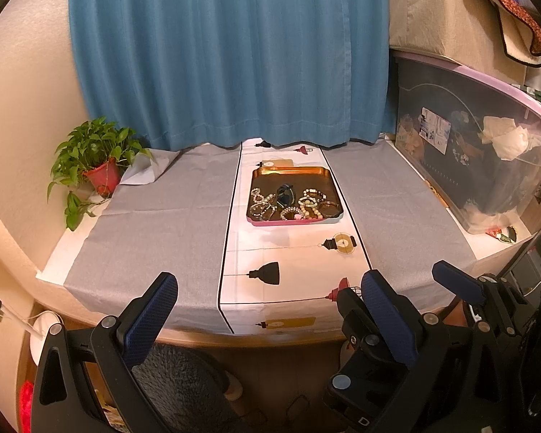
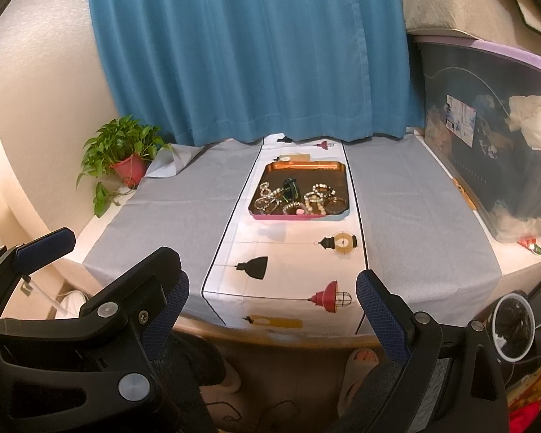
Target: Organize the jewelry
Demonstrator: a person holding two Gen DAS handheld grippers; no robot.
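Desk (image 1: 162, 216) under grey cloth, blue curtain (image 1: 227, 54) behind, wide bare cloth left and right of centre runner (image 1: 288, 263). Left gripper (image 1: 270, 285) and right gripper (image 2: 272, 288) both spread wide, empty, hanging off the near desk edge. Tray (image 1: 292, 172) mid-runner toward the back holds the jewelry (image 1: 292, 204), bracelets heaped at its near side. Storage bin (image 1: 469, 151) crowds right edge, plant (image 1: 97, 158) back-left. Right view alone shows a foot (image 2: 360, 359) under the desk
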